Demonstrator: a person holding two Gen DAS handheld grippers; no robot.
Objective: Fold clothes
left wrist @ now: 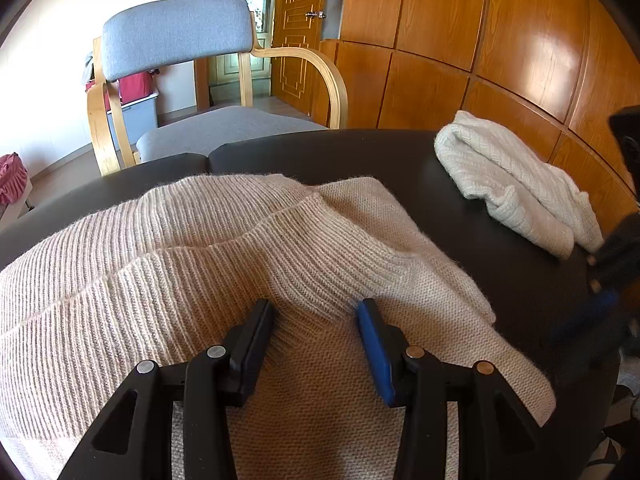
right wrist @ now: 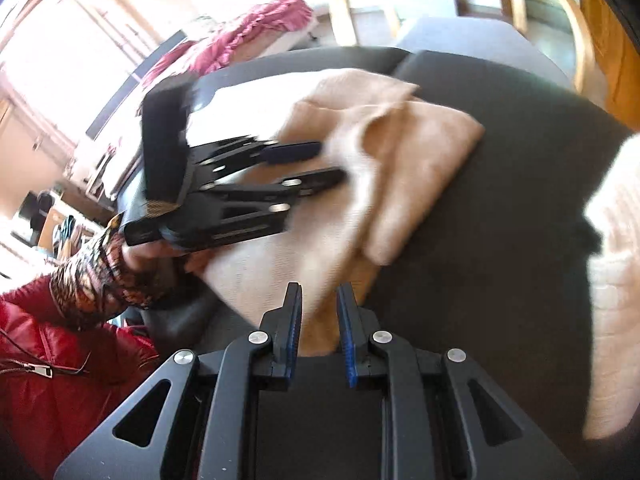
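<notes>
A beige knit sweater (left wrist: 248, 280) lies spread over the near part of the dark bench (left wrist: 400, 156). The left claw (left wrist: 316, 312) hovers low over its ribbed band, fingers spread, pinching nothing. The right claw (right wrist: 319, 300) sits at the sweater's near edge, fingers slightly parted around a fold of fabric. A folded white sweater (left wrist: 512, 180) rests at the far right, well apart.

Past my dark desk (left wrist: 400, 160) stands a chair (left wrist: 180, 32) with a grey back and bent wooden arms. Glossy wood panels (left wrist: 500, 40) line the wall to my right, beside a panelled door (left wrist: 298, 32). Bright daylight floods in on my left.
</notes>
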